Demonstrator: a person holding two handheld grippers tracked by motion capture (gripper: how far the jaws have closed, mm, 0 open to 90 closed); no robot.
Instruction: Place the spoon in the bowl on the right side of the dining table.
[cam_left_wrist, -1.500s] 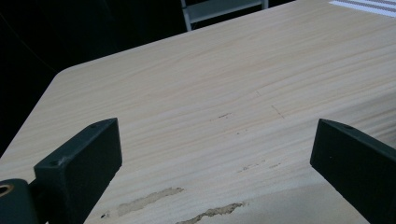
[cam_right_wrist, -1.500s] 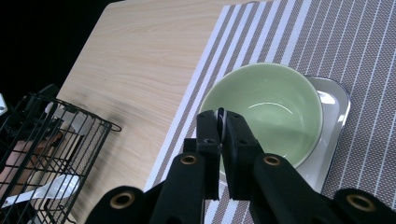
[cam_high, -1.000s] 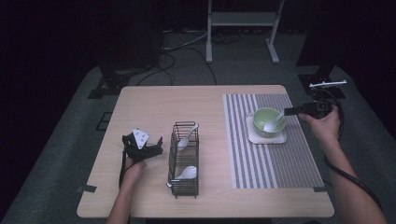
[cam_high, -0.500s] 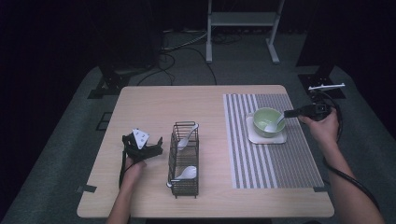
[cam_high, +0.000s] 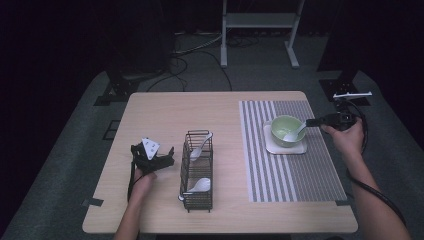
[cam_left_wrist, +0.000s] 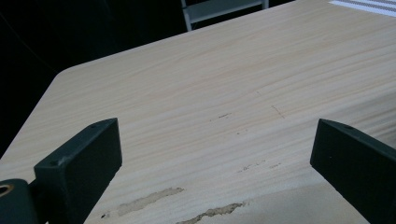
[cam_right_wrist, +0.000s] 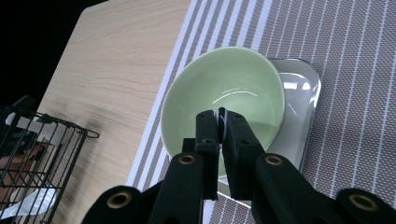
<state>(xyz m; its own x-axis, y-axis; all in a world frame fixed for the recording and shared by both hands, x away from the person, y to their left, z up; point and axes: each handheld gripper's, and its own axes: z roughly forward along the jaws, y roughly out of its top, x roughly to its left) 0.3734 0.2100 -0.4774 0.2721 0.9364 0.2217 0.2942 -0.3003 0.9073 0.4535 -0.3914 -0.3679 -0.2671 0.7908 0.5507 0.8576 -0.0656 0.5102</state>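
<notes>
A pale green bowl (cam_high: 283, 126) (cam_right_wrist: 224, 84) sits on a small white square plate (cam_high: 301, 148) (cam_right_wrist: 304, 88) on the striped placemat (cam_high: 295, 175). My right gripper (cam_high: 311, 122) (cam_right_wrist: 220, 122) reaches in from the bowl's right side, shut on the handle of a white spoon (cam_high: 293, 134). The spoon's scoop lies inside the bowl. My left gripper (cam_high: 162, 157) (cam_left_wrist: 215, 140) rests on the bare wooden table (cam_left_wrist: 224, 84) to the left of a wire rack (cam_high: 189, 172). Its jaws stand wide open with nothing between them.
The black wire rack at mid-table holds two white spoons (cam_high: 201, 146) (cam_high: 199, 186). The rack also appears at the left edge of the right gripper view (cam_right_wrist: 42, 154). Beyond the table's far edge stand a metal frame (cam_high: 257, 20) and floor cables (cam_high: 200, 47).
</notes>
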